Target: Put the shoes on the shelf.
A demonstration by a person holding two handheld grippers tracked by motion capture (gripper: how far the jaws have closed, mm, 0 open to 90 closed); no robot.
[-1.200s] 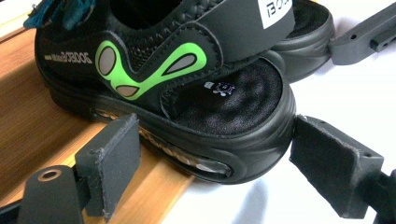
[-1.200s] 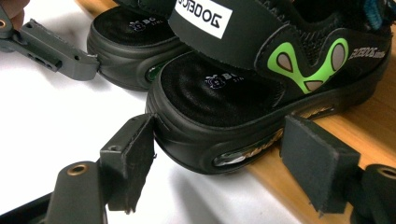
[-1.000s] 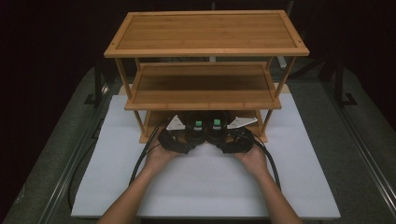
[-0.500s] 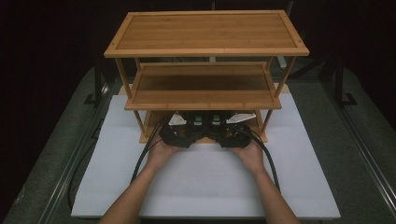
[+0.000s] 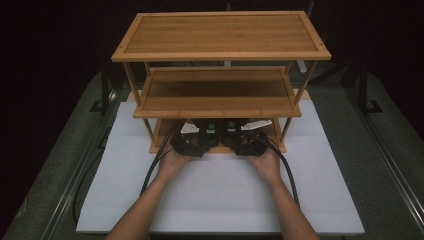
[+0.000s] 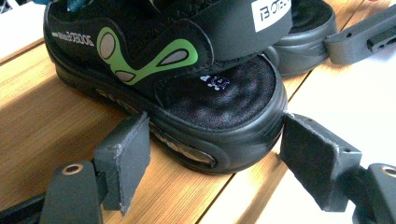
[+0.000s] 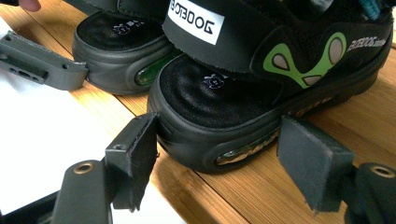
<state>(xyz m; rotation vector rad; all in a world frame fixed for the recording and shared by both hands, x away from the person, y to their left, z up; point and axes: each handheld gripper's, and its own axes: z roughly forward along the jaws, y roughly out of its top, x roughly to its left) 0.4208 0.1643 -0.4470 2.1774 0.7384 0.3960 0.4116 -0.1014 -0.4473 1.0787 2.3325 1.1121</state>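
Two black shoes sit side by side on the bottom board of our wooden rack (image 5: 220,55), centre frame. Our left gripper (image 6: 212,163) brackets the left shoe (image 6: 177,70), jaws just closing, pads barely touching its sole. Our right gripper (image 7: 217,156) likewise straddles the right shoe (image 7: 261,79).

High view: dim, soft, low contrast; surroundings near black past table (image 5: 380,165) edges. White mat (image 5: 220,200) brightest area, lit from above. Rack (image 5: 220,37) bottom tier in deep shadow. Gripper views: bright, sharp at centre; glare on mat, sheen on shoe (image 6: 196,98) sole; near jaws slightly soft.
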